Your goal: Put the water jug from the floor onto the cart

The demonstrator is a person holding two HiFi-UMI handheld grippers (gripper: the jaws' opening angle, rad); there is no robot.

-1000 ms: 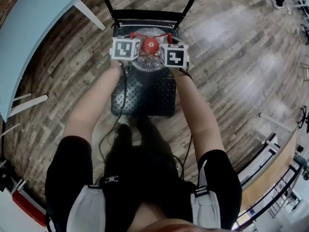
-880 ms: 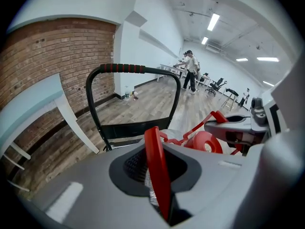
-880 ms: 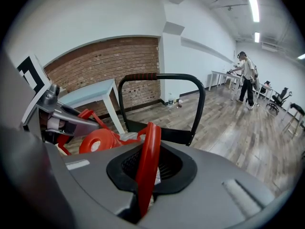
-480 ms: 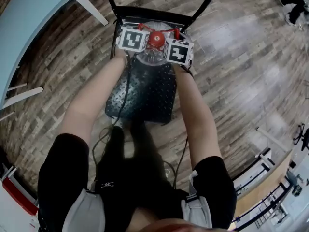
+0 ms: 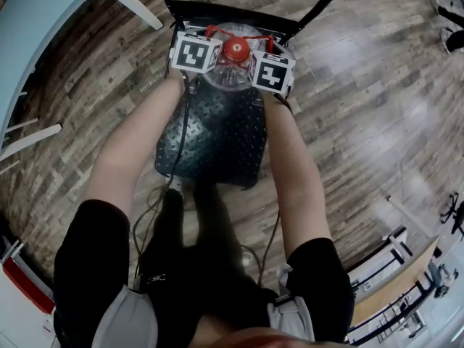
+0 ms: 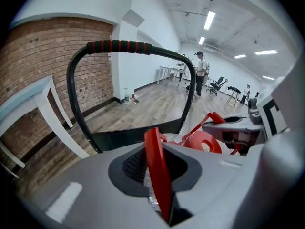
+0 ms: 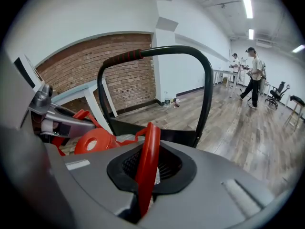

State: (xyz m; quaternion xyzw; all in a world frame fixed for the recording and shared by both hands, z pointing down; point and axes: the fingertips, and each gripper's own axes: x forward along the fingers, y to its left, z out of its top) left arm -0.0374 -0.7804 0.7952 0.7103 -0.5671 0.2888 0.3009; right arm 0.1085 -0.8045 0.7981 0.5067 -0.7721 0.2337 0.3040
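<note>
A clear water jug [image 5: 230, 72] with a red cap [image 5: 235, 48] sits over the far end of the black cart deck [image 5: 217, 140], close under the push handle [image 5: 319, 9]. Whether it rests on the deck is hidden by the grippers. My left gripper [image 5: 206, 43] is shut on the left strap of the jug's red handle [image 6: 157, 171]. On the other side, my right gripper [image 5: 262, 54] is shut on the right red strap [image 7: 147, 168]. The red cap [image 6: 206, 142] lies between the two grippers. In the right gripper view the cap [image 7: 95, 140] shows at left.
The cart's black push handle [image 6: 119, 46], with a red grip, arches just beyond the jug. A light blue table [image 5: 29, 20] with white legs stands at left by a brick wall [image 7: 119, 80]. Cables [image 5: 156, 201] trail down to the floor. People stand far off across the room [image 7: 252, 75].
Both grippers and the jug have moved toward the cart's handle end and lower over the deck. Each gripper still holds its red strap.
</note>
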